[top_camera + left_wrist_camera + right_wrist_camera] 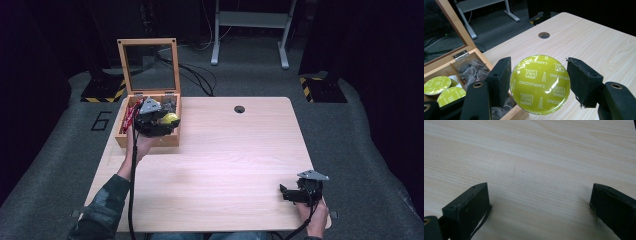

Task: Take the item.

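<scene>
Dark walls and grey carpet frame a pale wooden table [220, 150], where your left gripper [537, 83] grasps a lime-green coffee capsule [540, 83] by its rim, the two black jaws pressing opposite edges of the foil lid printed "Dolce Gusto Cappuccino". You hold the capsule in the air over the near right corner of the open wooden box [131, 136], at the table's far left. Judged from the foil face and thin plastic body, the capsule should be light and fairly stiff at the rim, yet smooth enough to slip; the lid looks easy to puncture, so take it across the rim as you do now, never on the foil. Two more green capsules [441, 88] lie in the box's near compartment, beside a compartment of clear-wrapped sachets [475, 71]. Red packets [131, 112] stand along the box's left side, and its glass-paned lid [149, 65] stands upright behind. Well apart, at the table's near right corner, your right gripper [539, 205] hangs just above bare wood, jaws spread wide with nothing between them. A cable hole [239, 109] marks the far edge.
</scene>
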Tool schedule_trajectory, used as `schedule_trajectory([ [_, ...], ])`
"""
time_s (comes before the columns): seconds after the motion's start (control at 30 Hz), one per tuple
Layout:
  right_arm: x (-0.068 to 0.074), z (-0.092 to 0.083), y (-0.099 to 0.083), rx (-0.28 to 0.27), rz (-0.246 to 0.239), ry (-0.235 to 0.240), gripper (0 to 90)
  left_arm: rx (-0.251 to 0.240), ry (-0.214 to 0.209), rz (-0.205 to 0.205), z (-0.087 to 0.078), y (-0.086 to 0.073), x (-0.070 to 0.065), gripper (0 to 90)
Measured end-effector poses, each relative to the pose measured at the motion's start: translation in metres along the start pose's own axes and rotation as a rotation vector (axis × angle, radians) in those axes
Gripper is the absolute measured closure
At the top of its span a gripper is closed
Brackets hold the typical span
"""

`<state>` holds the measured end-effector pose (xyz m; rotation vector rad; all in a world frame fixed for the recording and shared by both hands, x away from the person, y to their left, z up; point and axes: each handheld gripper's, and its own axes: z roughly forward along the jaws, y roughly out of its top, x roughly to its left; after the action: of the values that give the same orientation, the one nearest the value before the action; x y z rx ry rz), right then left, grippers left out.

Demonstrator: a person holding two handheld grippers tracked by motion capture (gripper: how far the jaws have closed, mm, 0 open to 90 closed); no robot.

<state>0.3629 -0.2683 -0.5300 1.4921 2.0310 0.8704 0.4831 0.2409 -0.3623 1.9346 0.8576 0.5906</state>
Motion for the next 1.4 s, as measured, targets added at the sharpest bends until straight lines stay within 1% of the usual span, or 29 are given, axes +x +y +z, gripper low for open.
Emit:
schedule_trajectory([
  [0.33, 0.000, 0.000, 0.000, 0.002, -0.001, 0.003, 1.9, 0.020, -0.030, 0.012, 0.013, 0.004, -0.011, 37.9],
  [0.37, 0.000, 0.000, 0.000, 0.002, -0.001, 0.003, 1.8, 0.011, -0.026, 0.010, 0.015, 0.004, -0.012, 38.0],
  [0.43, 0.000, 0.000, 0.000, 0.001, 0.000, 0.003, 1.8, 0.012, -0.029, 0.010, 0.017, 0.005, -0.015, 38.0],
  [0.47, 0.000, 0.000, 0.000, 0.002, -0.001, 0.003, 1.8, 0.022, -0.038, 0.015, 0.018, 0.005, -0.015, 37.9],
  [0.5, 0.000, 0.000, 0.000, 0.002, -0.001, 0.003, 1.8, 0.022, -0.038, 0.015, 0.018, 0.005, -0.015, 38.0],
  [0.53, 0.000, 0.000, 0.000, 0.002, 0.000, 0.003, 1.9, 0.021, -0.042, 0.014, 0.022, 0.005, -0.018, 38.0],
  [0.63, 0.000, 0.000, 0.000, 0.002, 0.000, 0.003, 1.8, 0.020, -0.051, 0.012, 0.026, 0.006, -0.021, 38.0],
  [0.67, 0.000, 0.000, 0.000, 0.002, 0.000, 0.003, 1.8, 0.027, -0.055, 0.017, 0.028, 0.007, -0.022, 37.9],
  [0.7, 0.000, 0.000, 0.000, 0.002, -0.001, 0.003, 1.9, 0.021, -0.055, 0.014, 0.030, 0.007, -0.024, 38.0],
  [0.73, 0.000, 0.000, 0.000, 0.002, 0.000, 0.003, 1.9, 0.030, -0.061, 0.019, 0.031, 0.008, -0.024, 37.9],
  [0.77, 0.000, 0.000, 0.000, 0.002, -0.001, 0.003, 1.9, 0.025, -0.058, 0.015, 0.033, 0.008, -0.026, 38.0],
  [0.83, 0.000, 0.000, 0.000, 0.002, 0.000, 0.003, 1.9, 0.029, -0.063, 0.016, 0.036, 0.008, -0.028, 38.0],
  [0.87, 0.000, 0.000, 0.000, 0.002, 0.000, 0.003, 1.9, 0.037, -0.073, 0.016, 0.038, 0.008, -0.029, 37.9],
  [1.0, 0.000, 0.000, 0.000, 0.002, -0.001, 0.003, 1.9, 0.041, -0.079, 0.018, 0.045, 0.009, -0.033, 38.0],
  [1.17, 0.000, 0.000, 0.000, 0.002, -0.001, 0.003, 2.0, 0.051, -0.089, 0.023, 0.054, 0.008, -0.038, 38.0],
  [1.2, 0.000, 0.000, 0.000, 0.002, -0.001, 0.002, 2.0, 0.053, -0.091, 0.019, 0.056, 0.007, -0.039, 38.0],
  [1.27, 0.000, 0.000, 0.000, 0.001, -0.001, 0.002, 2.0, 0.068, -0.098, 0.019, 0.059, 0.006, -0.041, 38.0],
  [1.4, 0.000, 0.000, 0.000, 0.000, -0.001, 0.001, 2.0, 0.080, -0.109, 0.022, 0.066, 0.003, -0.046, 38.0],
])
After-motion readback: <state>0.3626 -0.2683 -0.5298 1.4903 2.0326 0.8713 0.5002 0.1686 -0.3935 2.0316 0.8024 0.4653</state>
